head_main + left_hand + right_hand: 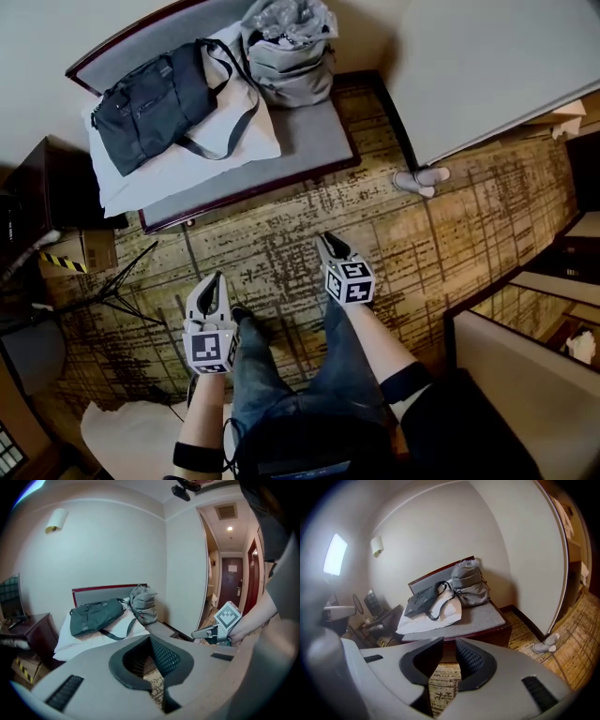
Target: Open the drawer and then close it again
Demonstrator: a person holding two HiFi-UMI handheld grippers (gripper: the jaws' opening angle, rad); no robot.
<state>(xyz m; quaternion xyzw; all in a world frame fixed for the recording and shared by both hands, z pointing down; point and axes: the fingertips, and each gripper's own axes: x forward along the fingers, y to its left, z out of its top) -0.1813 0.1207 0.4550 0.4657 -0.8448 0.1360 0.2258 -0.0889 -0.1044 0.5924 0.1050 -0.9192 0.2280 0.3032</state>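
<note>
Both grippers hang low over the patterned carpet (281,244), in front of the person's legs. My left gripper (217,278) points toward the bench, and in the left gripper view its jaws (150,639) meet at the tips with nothing in them. My right gripper (328,241) stands open, and the right gripper view shows a clear gap between its ribbed pads (468,660) with only carpet behind it. A dark wooden cabinet (56,187) stands at the left, and no drawer front shows plainly in any view.
A grey-cushioned bench (309,141) ahead carries a dark duffel bag (155,103) on a white pillow (187,159) and a grey backpack (291,56). Slippers (420,180) lie by the white wall. A taped cardboard box (80,253) and tripod legs (122,291) are at the left.
</note>
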